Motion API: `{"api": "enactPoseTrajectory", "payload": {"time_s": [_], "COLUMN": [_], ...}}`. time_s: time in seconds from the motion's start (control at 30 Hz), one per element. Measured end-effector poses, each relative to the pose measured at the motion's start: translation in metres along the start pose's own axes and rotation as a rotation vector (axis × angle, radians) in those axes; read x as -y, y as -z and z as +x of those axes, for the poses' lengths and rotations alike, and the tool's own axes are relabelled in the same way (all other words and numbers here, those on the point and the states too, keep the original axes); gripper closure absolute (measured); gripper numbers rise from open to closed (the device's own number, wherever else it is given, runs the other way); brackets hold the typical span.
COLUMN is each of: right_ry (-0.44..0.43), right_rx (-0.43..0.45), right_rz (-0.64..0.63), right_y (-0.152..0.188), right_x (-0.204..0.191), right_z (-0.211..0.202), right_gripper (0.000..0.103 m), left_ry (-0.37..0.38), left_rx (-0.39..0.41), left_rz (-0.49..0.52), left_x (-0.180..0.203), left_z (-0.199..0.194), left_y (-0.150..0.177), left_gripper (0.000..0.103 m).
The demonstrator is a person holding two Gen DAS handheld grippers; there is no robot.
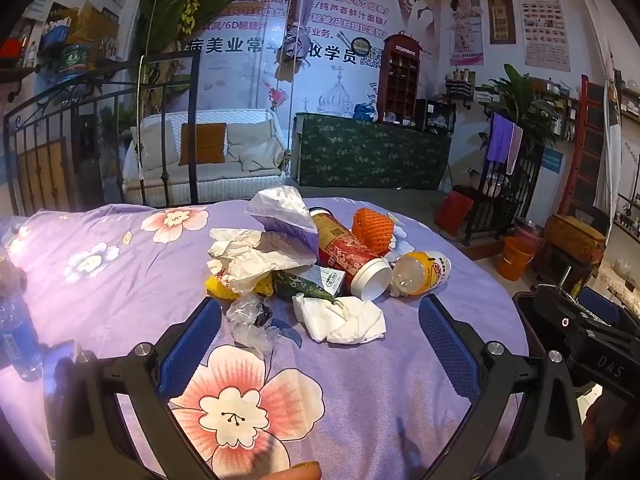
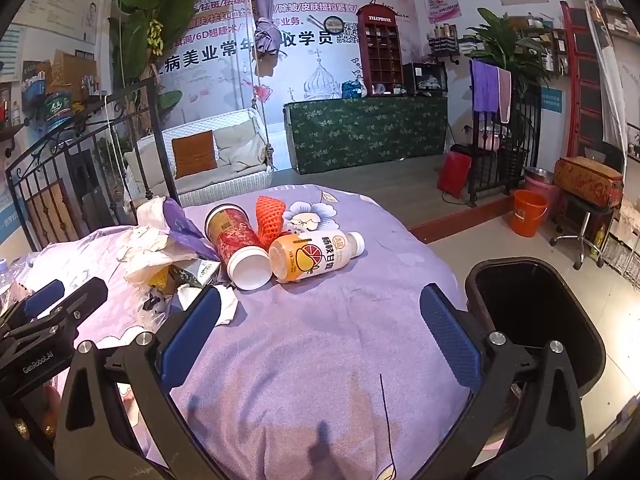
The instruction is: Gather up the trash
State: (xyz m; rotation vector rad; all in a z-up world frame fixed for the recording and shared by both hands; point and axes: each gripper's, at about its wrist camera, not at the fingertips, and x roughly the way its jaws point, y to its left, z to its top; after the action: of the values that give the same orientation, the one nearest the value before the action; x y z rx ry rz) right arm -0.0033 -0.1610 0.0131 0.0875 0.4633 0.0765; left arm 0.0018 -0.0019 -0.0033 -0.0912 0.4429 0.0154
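Hand-held gripper (image 1: 320,320) (agape) before tissue (image 1: 344,319)

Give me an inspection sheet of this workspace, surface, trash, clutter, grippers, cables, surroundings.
Surface: purple floral cloth over a round table.
Job's things: trash piled mid-table: juice bottle and red paper cup on their sides, orange foam net, crumpled tissue, paper wrappers, clear plastic. Black bin beside the table, open.
Clutter: blue water bottle at the table's left edge.
Grippers: left hand-held gripper and right hand-held gripper open, holding nothing.
Cables: nothing seen.
Surroundings: orange bucket, swing seat, green counter.
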Motion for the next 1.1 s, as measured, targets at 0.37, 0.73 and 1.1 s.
{"api": "enactPoseTrajectory", "payload": {"time_s": [0.37,0.73,1.1], "right_ry": [-0.009,-0.008,-0.007], "right_rx": [-0.013,-0.017,-0.018], "right_rz": [0.015,0.018,0.021], "right_y": [-0.0033,-0.0021,-0.0019], "right_x": [0.0093,0.0109,0.0114], "right_z": [0.0016,0.0019,0.0017], "right_gripper": [0.005,0.005,0.005], "left_ry": [-0.001,0.001,0.001], "left_rx": [-0.004,-0.007,-0.008], "left_rz": [0.0,0.002,0.002], "left_x": [-0.0008,-0.0005,-0.0005], "left_z": [0.0029,0.0025,0.0028], "left_y": [-0.0009,-0.0004,0.0001], "left_gripper": [0.006,0.006,0.006]}}
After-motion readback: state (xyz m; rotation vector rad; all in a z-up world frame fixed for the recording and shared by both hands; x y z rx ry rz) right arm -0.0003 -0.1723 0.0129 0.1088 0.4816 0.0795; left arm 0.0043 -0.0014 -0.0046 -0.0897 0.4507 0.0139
